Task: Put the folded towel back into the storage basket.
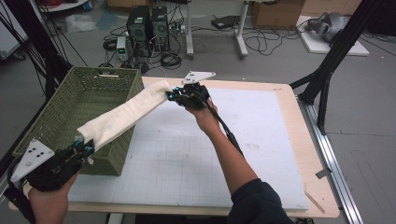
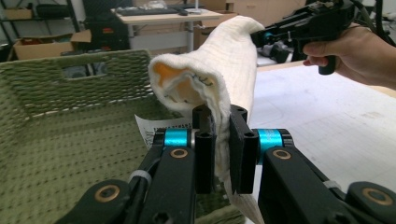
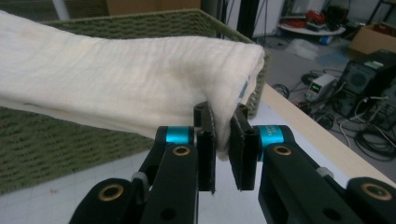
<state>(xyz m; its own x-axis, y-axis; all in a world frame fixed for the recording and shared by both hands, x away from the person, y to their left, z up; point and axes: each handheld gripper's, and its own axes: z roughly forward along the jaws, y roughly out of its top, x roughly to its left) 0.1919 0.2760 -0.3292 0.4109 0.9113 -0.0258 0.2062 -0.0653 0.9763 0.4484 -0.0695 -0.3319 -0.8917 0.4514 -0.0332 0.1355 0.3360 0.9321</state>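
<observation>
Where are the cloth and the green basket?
cloth (image 1: 123, 113), high view, middle of the folded strip.
green basket (image 1: 122, 155), high view, near right corner of its outer wall.

Even, soft indoor light from above, with only faint shadows on the desk (image 1: 261, 140). All three pictures are slightly soft; backgrounds in both gripper views blur, and the cloth (image 3: 116, 79) looks bright, nearly washed out.

Cream cloth (image 3: 140, 88) between clamped fingers (image 3: 206, 140)
</observation>
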